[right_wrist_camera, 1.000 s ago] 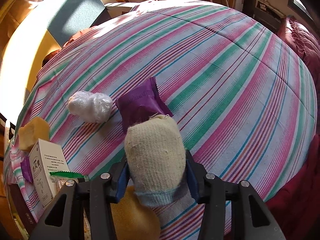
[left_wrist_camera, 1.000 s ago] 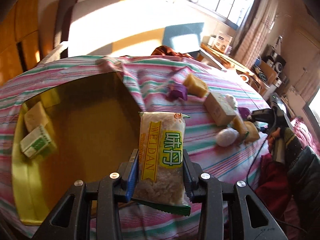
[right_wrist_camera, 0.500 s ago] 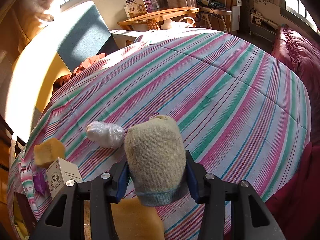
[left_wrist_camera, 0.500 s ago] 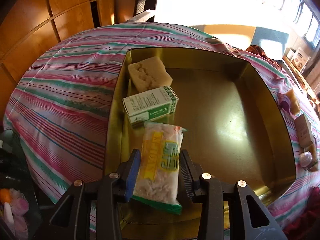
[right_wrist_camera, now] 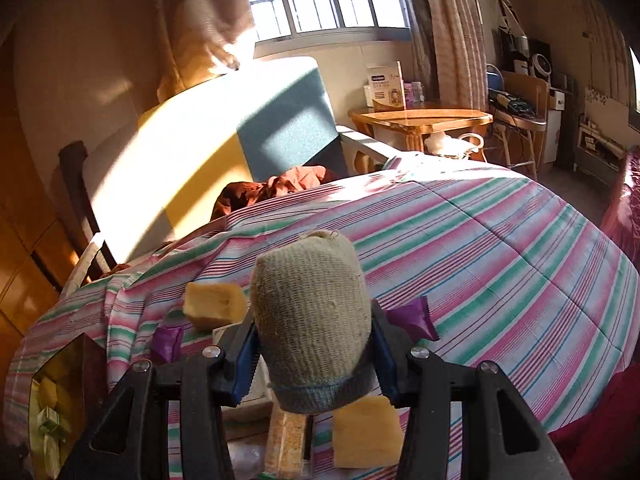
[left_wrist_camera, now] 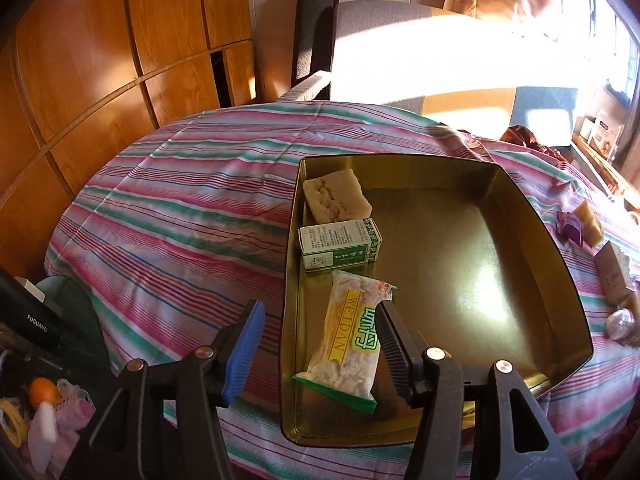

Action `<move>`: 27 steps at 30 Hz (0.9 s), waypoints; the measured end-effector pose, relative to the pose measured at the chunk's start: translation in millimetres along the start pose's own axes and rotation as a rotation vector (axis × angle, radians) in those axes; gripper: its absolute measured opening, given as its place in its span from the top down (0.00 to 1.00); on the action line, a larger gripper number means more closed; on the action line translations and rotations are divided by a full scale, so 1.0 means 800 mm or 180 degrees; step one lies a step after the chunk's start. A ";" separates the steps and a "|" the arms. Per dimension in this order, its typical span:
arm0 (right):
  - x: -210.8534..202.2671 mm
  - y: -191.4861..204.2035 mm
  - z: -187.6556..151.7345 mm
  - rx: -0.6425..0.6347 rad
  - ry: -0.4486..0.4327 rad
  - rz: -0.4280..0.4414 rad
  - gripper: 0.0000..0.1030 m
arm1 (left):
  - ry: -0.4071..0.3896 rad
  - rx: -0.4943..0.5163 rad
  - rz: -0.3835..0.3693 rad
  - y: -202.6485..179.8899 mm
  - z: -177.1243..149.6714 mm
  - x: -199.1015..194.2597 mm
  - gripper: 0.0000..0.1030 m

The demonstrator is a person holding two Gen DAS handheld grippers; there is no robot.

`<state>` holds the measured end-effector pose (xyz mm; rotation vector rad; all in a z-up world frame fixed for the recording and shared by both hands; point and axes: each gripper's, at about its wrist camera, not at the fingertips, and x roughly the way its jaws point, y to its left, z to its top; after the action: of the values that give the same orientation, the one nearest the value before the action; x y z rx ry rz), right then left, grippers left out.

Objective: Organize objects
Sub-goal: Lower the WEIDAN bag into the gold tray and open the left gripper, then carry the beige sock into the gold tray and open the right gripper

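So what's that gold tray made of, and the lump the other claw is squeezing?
The tray looks like thin metal with a shiny gold finish: sunlight glares off its floor. The lump in the right claw seems a coarse knitted fabric, beige and matte, probably a rolled sock.

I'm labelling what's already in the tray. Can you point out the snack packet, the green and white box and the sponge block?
snack packet [left_wrist_camera: 352, 344]: left wrist view, middle of its yellow label.
green and white box [left_wrist_camera: 340, 242]: left wrist view, centre of its top face.
sponge block [left_wrist_camera: 335, 196]: left wrist view, middle of its top surface.
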<state>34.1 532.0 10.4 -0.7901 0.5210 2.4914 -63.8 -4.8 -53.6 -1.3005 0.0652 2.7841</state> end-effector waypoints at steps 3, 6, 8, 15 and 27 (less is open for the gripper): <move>-0.020 0.072 -0.011 -0.0413 0.0072 0.0451 0.52 | -0.0029 -0.0074 -0.0020 0.010 -0.006 -0.008 0.39; -0.034 0.155 -0.032 -0.0832 0.0256 0.0959 0.52 | -0.0046 -0.0162 -0.0041 0.020 -0.011 -0.012 0.39; -0.036 0.211 -0.056 -0.1117 0.0450 0.1252 0.52 | -0.0060 -0.0229 -0.0047 0.029 -0.012 -0.015 0.39; -0.021 0.370 -0.173 -0.1919 0.1120 0.1754 0.52 | -0.0138 -0.0396 -0.0065 0.056 -0.018 -0.025 0.33; 0.012 0.470 -0.290 -0.2338 0.2041 0.2213 0.42 | -0.0048 -0.0603 -0.0031 0.092 -0.038 -0.018 0.31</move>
<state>-74.6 116.3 -93.9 -2.0175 0.0317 3.0609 -37.0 -80.6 -61.5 -1.3127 -0.2104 2.8500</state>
